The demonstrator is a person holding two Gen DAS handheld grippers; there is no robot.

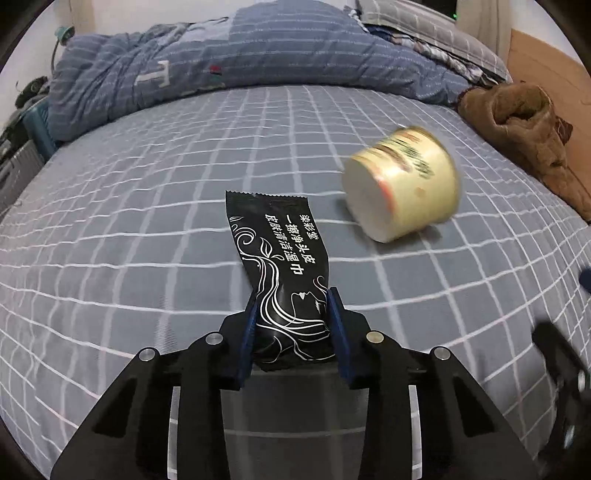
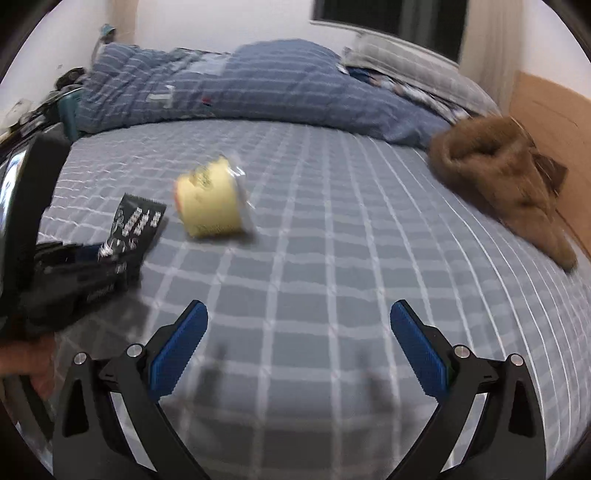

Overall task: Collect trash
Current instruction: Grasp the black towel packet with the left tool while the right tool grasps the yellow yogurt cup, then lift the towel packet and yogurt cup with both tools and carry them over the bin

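Only the left wrist view is showing the left gripper [image 1: 291,308] pinching one black wrapper [image 1: 282,266] just beside one yellow cup [image 1: 402,184] lying tipped on the checked bed [image 1: 147,229], while the right gripper [image 2: 299,321] is spreading wide, one brown garment [image 2: 498,177] lying beyond the cup.

Bed sheet [image 1: 147,229], grey-blue with white grid lines, fills most of both views. Rumpled blue striped duvet [image 1: 258,62] heaped along far edge (patch with letter "T" on its left part). Grey checked pillow [image 1: 436,33] behind duvet, far right. Brown fuzzy garment [image 1: 524,125] crumpled on sheet at right, beside tan headboard [image 1: 546,62]. White wall [image 2: 221,22] behind; dark window [image 2: 388,18] above pillow.
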